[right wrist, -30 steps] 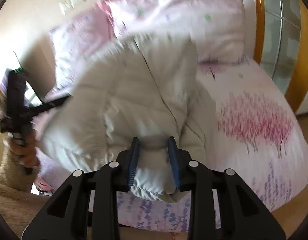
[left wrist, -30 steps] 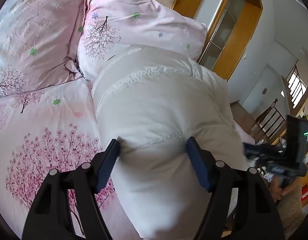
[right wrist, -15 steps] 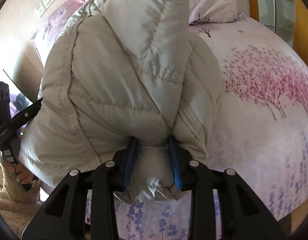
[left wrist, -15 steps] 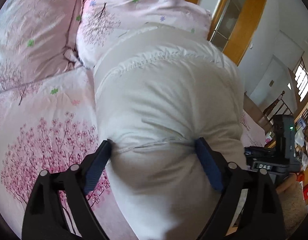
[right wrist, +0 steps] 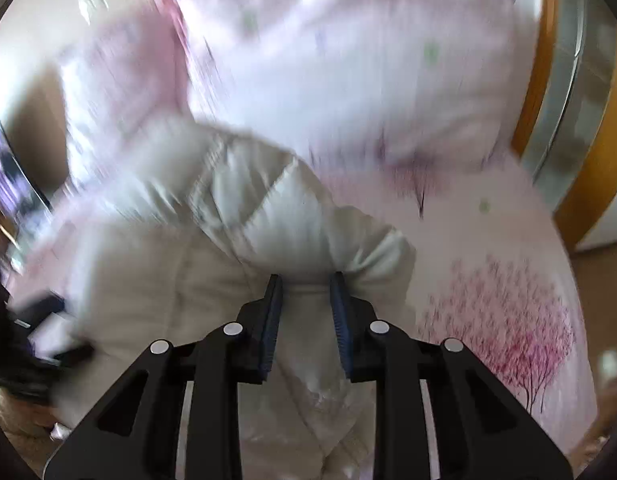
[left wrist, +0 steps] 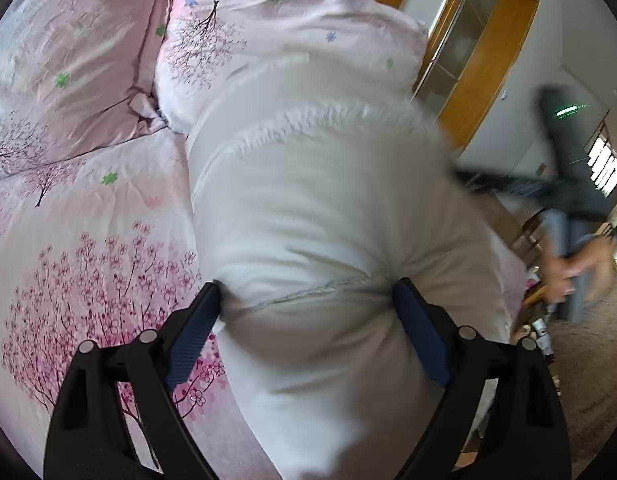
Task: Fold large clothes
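Puffy white jacket (left wrist: 328,216) held bunched above bed (left wrist: 88,240), near pillows (left wrist: 268,40). Left gripper (left wrist: 306,312) clamped wide on thick bulge; right gripper (right wrist: 306,312) pinched on narrower fold. No finished fold visible; laying flat and folding judged left.

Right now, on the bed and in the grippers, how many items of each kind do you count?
White puffer jacket: 1, held in both grippers
Pink floral pillows: 2, one at, one at
Floral bedspread: 1
Grippers: 2, left gripper and right gripper, each with blue-padded fingers
Total: 6
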Motion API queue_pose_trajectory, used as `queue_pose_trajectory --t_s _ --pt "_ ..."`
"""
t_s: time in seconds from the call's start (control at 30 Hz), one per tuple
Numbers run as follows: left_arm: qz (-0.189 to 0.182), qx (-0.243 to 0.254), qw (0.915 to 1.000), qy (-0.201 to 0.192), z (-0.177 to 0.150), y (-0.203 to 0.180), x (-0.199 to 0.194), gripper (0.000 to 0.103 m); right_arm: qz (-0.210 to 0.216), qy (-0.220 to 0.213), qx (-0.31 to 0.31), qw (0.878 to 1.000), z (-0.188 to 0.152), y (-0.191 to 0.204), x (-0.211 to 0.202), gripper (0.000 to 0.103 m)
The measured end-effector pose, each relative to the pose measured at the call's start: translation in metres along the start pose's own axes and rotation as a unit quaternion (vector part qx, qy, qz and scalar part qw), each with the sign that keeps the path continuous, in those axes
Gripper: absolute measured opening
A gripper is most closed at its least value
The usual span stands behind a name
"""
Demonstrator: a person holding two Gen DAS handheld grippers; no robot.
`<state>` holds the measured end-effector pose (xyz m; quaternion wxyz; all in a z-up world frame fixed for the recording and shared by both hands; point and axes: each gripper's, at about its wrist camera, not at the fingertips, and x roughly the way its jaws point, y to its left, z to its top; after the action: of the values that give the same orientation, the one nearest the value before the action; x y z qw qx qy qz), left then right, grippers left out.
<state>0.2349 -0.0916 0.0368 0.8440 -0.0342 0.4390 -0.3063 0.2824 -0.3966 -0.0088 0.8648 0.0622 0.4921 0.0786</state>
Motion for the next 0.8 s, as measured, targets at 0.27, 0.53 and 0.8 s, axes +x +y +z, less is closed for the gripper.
queue_pose_trajectory --t_s 0.27,0.53,0.8 --pt "0.017 0.026 0.9991 -0.028 0.070 0.008 -0.007 0.081 0.001 0.049 -0.018 0.999 -0.006 -0.001 0.027 0.025" --pt "-0.003 0.017 0.9989 0.043 0.077 0.019 0.041 0.081 0.066 0.080 0.017 0.994 -0.011 -0.023 0.049 0.024" --pt "0.037 0.044 0.9974 0.044 0.067 0.015 0.063 0.089 0.060 0.118 -0.006 0.991 -0.002 -0.023 0.069 0.023"
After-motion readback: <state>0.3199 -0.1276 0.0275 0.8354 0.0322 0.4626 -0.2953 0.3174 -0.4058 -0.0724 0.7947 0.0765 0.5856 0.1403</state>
